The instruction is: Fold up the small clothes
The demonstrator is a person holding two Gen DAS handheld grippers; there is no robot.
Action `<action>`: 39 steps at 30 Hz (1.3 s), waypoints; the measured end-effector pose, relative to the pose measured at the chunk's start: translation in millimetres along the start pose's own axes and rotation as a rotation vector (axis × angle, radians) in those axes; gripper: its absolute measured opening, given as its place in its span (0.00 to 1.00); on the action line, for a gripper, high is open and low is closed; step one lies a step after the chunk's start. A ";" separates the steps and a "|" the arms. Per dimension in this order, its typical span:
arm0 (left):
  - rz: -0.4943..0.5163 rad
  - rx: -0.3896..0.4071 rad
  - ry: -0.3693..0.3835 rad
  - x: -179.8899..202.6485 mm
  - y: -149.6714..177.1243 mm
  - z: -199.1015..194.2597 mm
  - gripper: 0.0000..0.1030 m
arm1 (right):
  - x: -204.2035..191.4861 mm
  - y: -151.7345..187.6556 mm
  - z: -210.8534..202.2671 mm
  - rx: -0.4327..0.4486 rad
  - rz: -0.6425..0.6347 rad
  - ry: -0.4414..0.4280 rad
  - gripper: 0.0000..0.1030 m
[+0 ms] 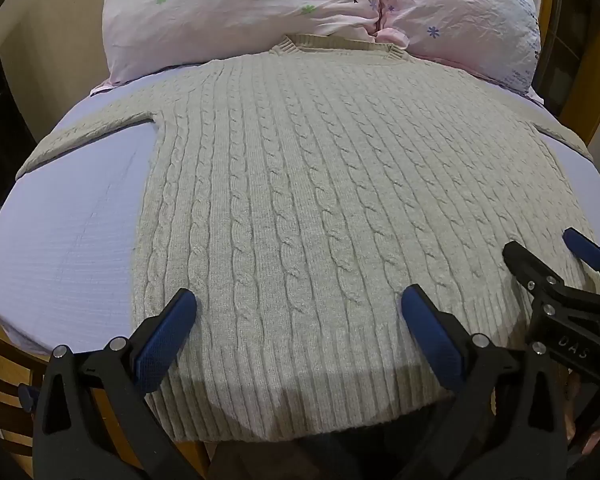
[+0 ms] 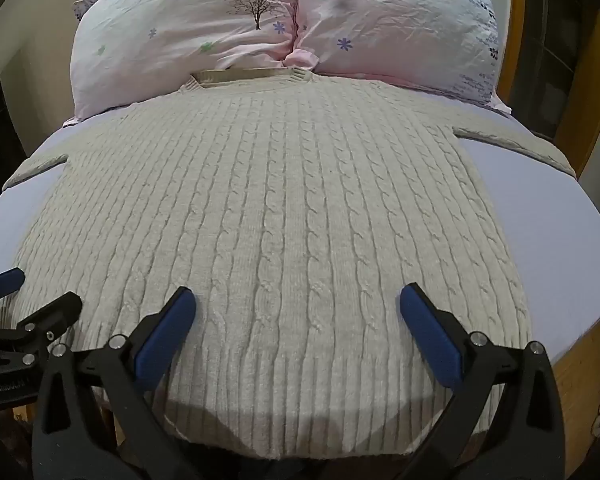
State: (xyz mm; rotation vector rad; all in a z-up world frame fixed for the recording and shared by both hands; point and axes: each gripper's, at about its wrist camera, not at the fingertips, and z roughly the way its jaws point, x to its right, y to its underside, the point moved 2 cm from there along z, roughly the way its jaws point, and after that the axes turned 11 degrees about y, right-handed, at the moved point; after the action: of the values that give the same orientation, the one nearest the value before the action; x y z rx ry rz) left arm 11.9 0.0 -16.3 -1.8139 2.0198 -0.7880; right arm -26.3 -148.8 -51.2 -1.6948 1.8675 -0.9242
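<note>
A cream cable-knit sweater lies flat on a lavender sheet, collar toward the pillows, sleeves spread out to both sides; it also shows in the right wrist view. Its ribbed hem hangs over the near bed edge. My left gripper is open over the hem's left half, holding nothing. My right gripper is open over the hem's right half, holding nothing. The right gripper also shows at the right edge of the left wrist view, and the left gripper at the left edge of the right wrist view.
Two pink flowered pillows lie at the head of the bed, touching the collar. A wooden bed frame runs under the near edge. A wooden door or frame stands at the right.
</note>
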 end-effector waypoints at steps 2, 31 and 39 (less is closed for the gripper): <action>0.000 0.002 0.000 0.0 0.0 -0.1 0.99 | -0.5 -0.1 -0.2 0.000 0.001 -0.001 0.98; 0.001 0.009 0.000 0.0 -0.2 -0.4 0.99 | 3.6 -1.4 -4.2 0.011 0.002 0.000 0.98; 0.002 0.010 0.000 0.1 -0.2 -0.5 0.99 | 3.2 -1.0 -4.2 0.012 0.004 0.001 0.98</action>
State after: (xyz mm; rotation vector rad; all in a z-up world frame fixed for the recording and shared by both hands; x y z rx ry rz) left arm 11.7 0.0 -15.8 -1.8063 2.0131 -0.7964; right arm -29.0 -151.2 -47.3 -1.6838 1.8618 -0.9329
